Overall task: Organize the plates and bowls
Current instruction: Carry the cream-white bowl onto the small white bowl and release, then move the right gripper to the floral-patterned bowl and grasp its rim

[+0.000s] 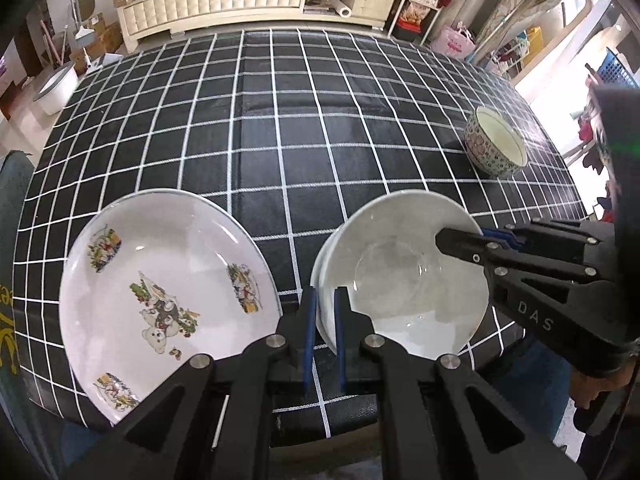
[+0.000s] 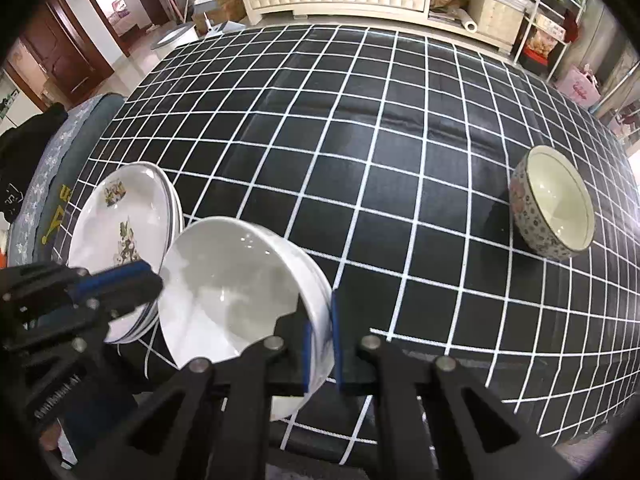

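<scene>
Both pinch the plain white ceramic bowl (image 1: pixel 404 280) by opposite rims: the left hand-held gripper (image 1: pixel 323 320) nearest the printed white plate stack (image 1: pixel 168 292), the right hand-held gripper (image 2: pixel 320 340) nearest the floral patterned bowl (image 2: pixel 552 208). The floral bowl stands well apart on the checked counter (image 1: pixel 280 120), so I judge the right hand nearer it.

Raised letters "DAS" on black body of right gripper (image 1: pixel 460 246), seen from left wrist view. Yellow lettering on dark green cloth (image 1: pixel 10 320) at table's left edge, cut off, unreadable. Small lettering on left gripper (image 2: pixel 158 280), too blurred.
</scene>
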A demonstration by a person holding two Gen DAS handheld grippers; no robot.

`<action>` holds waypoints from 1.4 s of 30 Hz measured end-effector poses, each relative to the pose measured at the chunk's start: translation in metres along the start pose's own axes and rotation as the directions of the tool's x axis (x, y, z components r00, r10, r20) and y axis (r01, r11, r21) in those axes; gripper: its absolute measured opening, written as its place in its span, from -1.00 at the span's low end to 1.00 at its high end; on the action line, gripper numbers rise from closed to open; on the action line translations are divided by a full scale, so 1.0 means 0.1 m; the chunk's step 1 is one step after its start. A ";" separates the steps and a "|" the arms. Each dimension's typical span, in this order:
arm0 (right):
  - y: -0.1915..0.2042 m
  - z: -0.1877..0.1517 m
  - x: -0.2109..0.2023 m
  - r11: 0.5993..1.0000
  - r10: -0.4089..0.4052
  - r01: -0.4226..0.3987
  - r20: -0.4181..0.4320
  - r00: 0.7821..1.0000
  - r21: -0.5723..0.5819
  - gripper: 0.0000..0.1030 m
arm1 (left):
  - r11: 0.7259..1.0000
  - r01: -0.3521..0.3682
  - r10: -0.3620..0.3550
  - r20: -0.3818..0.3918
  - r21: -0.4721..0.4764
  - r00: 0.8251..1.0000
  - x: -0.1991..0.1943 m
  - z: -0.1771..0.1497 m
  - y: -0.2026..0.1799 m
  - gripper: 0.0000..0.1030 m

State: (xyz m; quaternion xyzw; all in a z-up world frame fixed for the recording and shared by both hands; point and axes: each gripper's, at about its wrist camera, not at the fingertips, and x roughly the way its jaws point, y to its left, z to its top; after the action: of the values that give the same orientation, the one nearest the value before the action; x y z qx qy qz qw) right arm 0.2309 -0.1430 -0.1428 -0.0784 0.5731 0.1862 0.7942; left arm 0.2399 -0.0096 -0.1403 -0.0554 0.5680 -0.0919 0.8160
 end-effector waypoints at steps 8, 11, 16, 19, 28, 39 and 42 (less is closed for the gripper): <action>-0.01 -0.02 -0.21 1.000 -0.005 0.004 0.047 0.999 0.016 -0.21 | 1.000 -0.019 0.019 0.065 -0.004 0.998 -0.27 0.00 0.02 -0.61; -0.06 -0.07 -0.35 1.000 -0.010 0.008 0.081 0.997 0.022 -0.07 | 1.000 -0.025 0.024 0.080 0.005 0.997 -0.36 -0.01 -0.03 -0.61; -0.25 -0.14 -0.57 0.999 -0.009 0.003 0.124 0.992 0.047 0.10 | 0.999 -0.027 0.024 0.114 0.021 0.993 -0.50 -0.03 -0.16 -0.33; -0.40 -0.20 -0.70 0.997 -0.022 0.010 0.152 0.988 0.082 0.21 | 0.999 -0.036 0.030 0.133 0.040 0.991 -0.58 -0.03 -0.26 -0.25; -0.83 -0.32 -1.19 0.986 -0.060 0.015 0.264 0.963 0.167 0.43 | 0.994 -0.058 0.039 0.188 0.097 0.981 -0.76 0.09 -0.70 0.02; -1.38 -0.29 -1.33 0.970 -0.059 -0.016 0.296 0.953 0.243 0.52 | 0.979 -0.102 0.059 0.233 0.179 0.971 -0.84 0.46 -1.41 0.27; -1.55 -0.26 -1.35 0.962 -0.059 -0.029 0.309 0.949 0.272 0.52 | 0.971 -0.115 0.062 0.240 0.212 0.969 -0.81 0.58 -1.61 0.27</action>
State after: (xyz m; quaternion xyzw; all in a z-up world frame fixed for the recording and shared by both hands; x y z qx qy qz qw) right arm 0.2307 -0.3221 -0.0389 0.0581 0.4587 0.1092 0.8799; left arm 0.2524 -0.1504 -0.0143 0.0520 0.4568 -0.1116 0.8810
